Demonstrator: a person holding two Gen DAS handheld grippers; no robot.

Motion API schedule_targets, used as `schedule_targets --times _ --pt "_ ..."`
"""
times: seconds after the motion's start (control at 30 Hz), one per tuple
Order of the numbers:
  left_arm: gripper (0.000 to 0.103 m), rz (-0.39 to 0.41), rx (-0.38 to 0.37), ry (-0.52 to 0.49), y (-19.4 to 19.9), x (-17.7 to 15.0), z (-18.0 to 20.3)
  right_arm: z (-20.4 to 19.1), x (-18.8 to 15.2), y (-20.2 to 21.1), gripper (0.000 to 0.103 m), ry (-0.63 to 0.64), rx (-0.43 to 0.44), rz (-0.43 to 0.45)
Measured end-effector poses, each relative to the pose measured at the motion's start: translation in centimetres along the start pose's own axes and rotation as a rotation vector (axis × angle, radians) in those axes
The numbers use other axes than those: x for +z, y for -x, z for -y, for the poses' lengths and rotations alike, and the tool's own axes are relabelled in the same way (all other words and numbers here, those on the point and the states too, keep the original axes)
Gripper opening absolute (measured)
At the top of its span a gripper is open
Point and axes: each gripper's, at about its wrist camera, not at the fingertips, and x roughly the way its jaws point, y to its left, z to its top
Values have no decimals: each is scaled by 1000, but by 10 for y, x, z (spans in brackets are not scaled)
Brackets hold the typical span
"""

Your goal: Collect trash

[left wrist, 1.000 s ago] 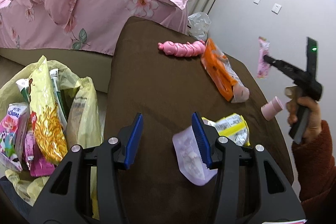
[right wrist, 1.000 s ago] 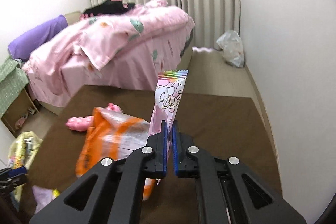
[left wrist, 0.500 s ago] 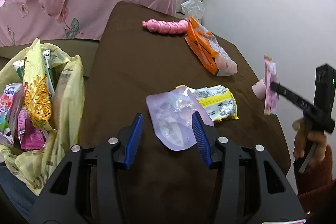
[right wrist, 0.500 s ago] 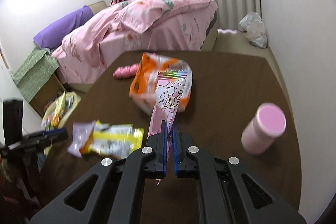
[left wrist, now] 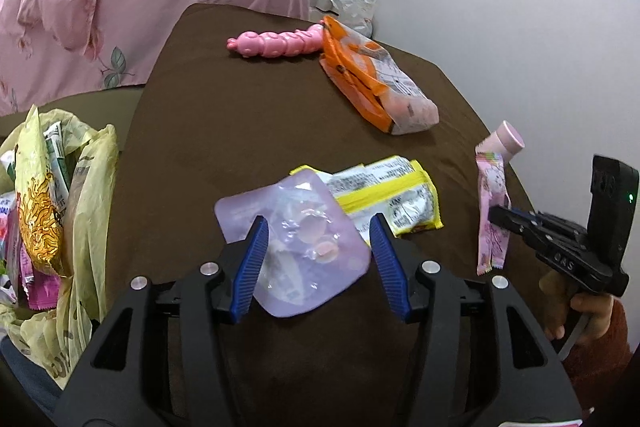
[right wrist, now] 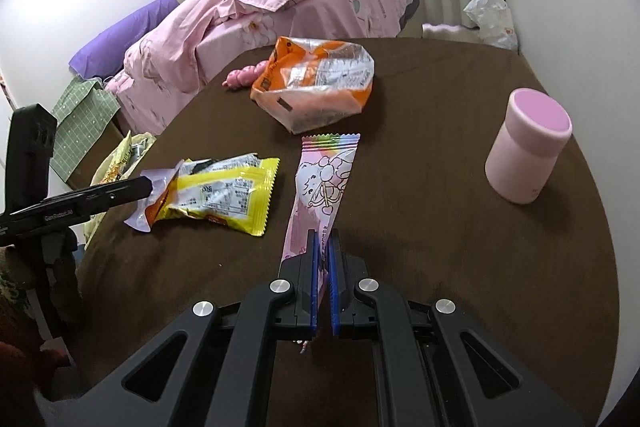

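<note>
Fig.: trash collection, mid-task. R gripper (right wrist: 323,269) is clamping the lower end of a pink cartoon wrapper (right wrist: 322,187), jaws fully narrowed on the film; the wrapper is sticking up and fwd from the pads, clear of the brown table (right wrist: 460,247). In the L wrist view the same wrapper (left wrist: 493,215) is hanging from the R tool near the table's right edge.

L gripper (left wrist: 318,263) is opening, jaws widening. The lilac pouch (left wrist: 296,247) is lying flat on the table betw. the blue fingers (left wrist: 252,259), pads not pressing on it. The pouch is partly overlapping a yellow snack packet (left wrist: 394,199).

Step in hand, judged: R is carrying one piece; L is lining up on the pouch. Next move prob. calls for lowering L so a pad gets under or against the thin pouch edge before closing, w/o dragging the yellow packet along, then carrying both pieces to the yellow-green bag (left wrist: 86,195) at the table's left side, already holding wrappers.

Also left on the table: orange bag (left wrist: 376,83), pink toy (left wrist: 276,43), pink cup (right wrist: 528,151).
</note>
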Motion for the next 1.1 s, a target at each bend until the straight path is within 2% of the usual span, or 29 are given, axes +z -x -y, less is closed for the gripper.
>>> schedule_targets --times 0.13,0.23,0.3,0.33,0.37,0.6,0.67,0.73,0.83,0.9,0.97,1.1 --pt "51 16 67 -38 8 -8 3 2 -1 -2 7 4 3 6" --pt "51 35 97 16 13 -10 -10 1 -2 -3 10 23 -10 17" --pt "51 37 114 57 13 -8 -22 -1 -3 -5 28 37 4 19" --pt "51 34 115 75 11 -7 -26 -1 -3 -5 44 34 21 20" --pt "51 34 111 80 10 -6 -28 0 -5 -6 47 17 64 22" --pt "51 11 117 20 -11 4 -20 -5 -9 -8 49 27 62 -14" --pt "51 5 129 5 -15 7 -18 -7 -10 -7 57 36 54 -20" --pt "50 -1 132 11 -16 9 -18 -7 -13 -9 57 35 58 -39" --pt "38 -11 141 24 -16 11 -19 -7 -16 -9 57 34 56 -41" --pt "25 -21 125 28 -16 11 -20 -8 -16 -9 57 40 52 -48" --pt "17 -25 117 27 -16 9 -21 -8 -16 -10 57 44 48 -55" --pt "8 -25 98 20 -13 6 -20 -11 -15 -11 57 47 33 -70"
